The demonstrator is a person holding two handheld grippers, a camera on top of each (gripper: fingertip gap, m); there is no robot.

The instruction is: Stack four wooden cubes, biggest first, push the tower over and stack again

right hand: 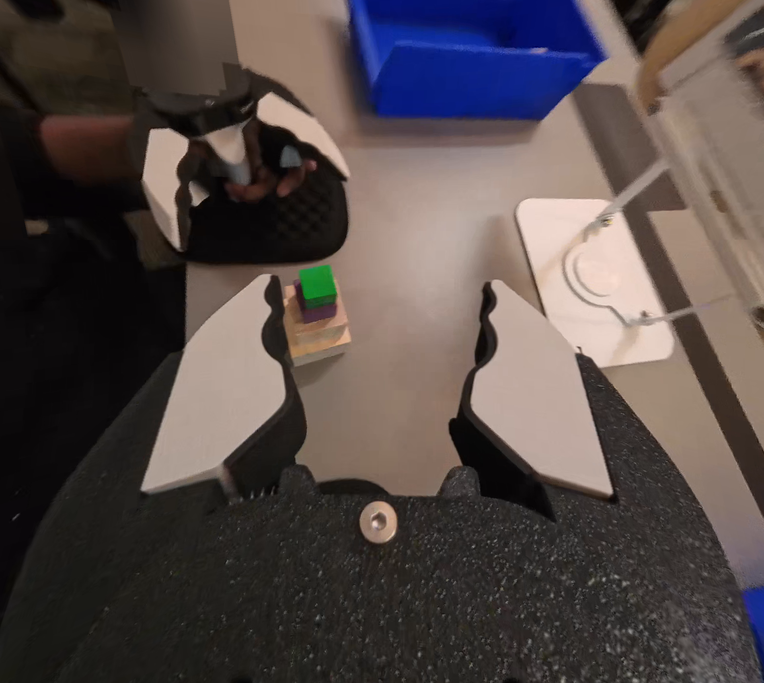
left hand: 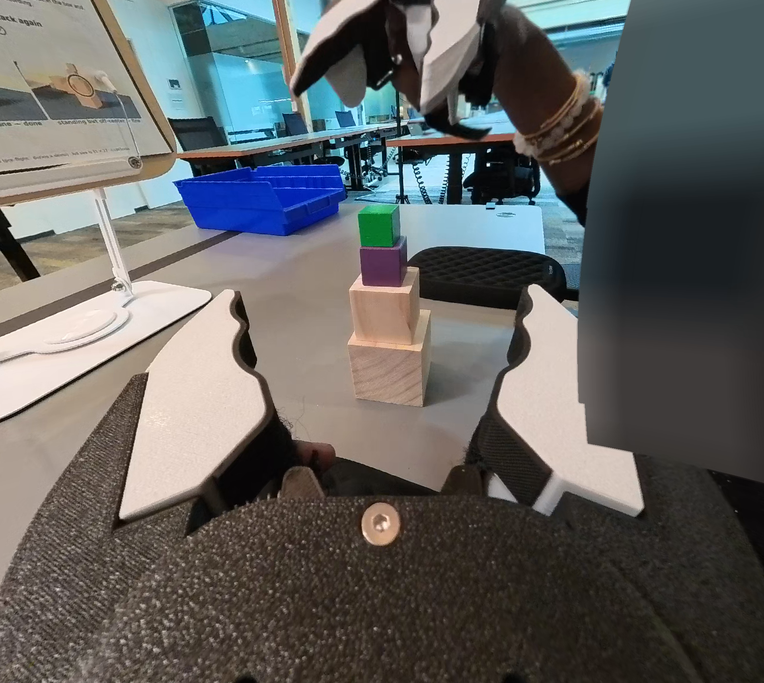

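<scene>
Both grippers' fingers apart, empty: right gripper (right hand: 378,311) above green cube (right hand: 316,282) topping block tower (left hand: 386,315), left gripper (left hand: 382,315) level before it; keep fingers clear of the stack.

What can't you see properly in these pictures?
- Inside of the blue bin: the left wrist view sees only its walls; the right wrist view is too blurred.
- Far sides of the block tower: hidden by the blocks themselves.
- Left part of the sign: cut off by the left wrist view's edge.
- Right side of the left wrist view: covered by a blur patch.
</scene>
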